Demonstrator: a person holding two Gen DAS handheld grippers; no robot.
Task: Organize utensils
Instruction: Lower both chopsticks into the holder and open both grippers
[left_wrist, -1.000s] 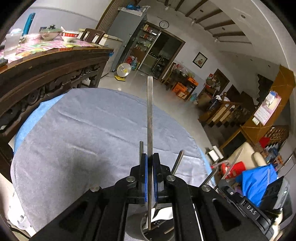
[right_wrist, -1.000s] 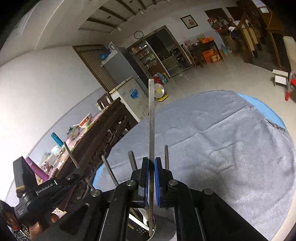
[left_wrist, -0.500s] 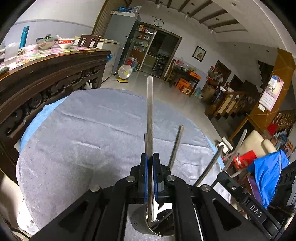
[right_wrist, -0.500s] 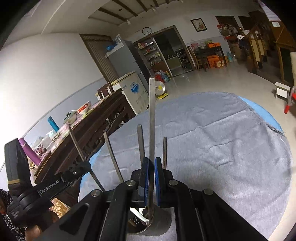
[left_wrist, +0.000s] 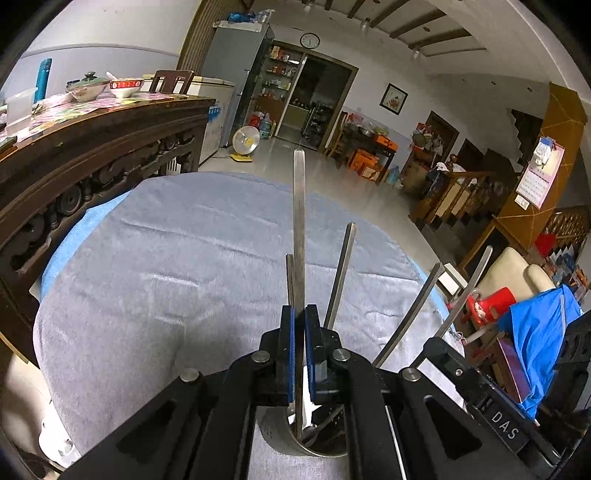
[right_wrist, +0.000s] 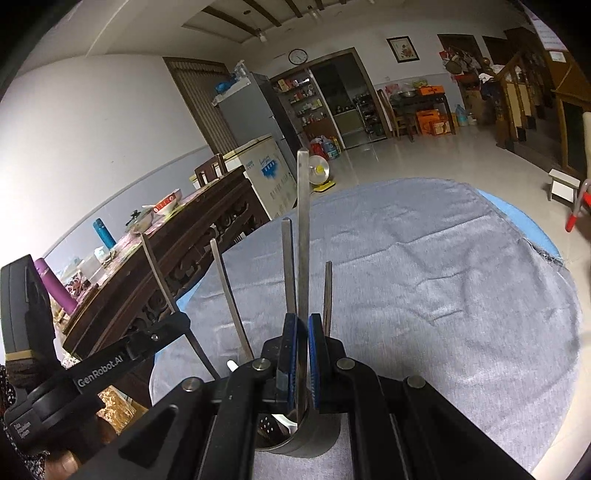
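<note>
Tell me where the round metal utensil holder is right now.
The round metal utensil holder stands on the grey cloth at the bottom centre of both wrist views, directly under the two hand-held grippers, with several steel utensil handles sticking out.

Both grippers (left_wrist: 299, 354) (right_wrist: 302, 358): black frames, blue ribbed pads, silver pivot screws; white "DAS" and "GenRobot.AI" lettering on bodies.

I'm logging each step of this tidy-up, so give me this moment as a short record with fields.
left gripper: shut on a long metal utensil, lower end inside the holder
right gripper: shut on a metal utensil handle, also reaching into the holder
metal holder: round cup under both grippers, several other handles leaning in it
surface: grey cloth over a round table
</note>
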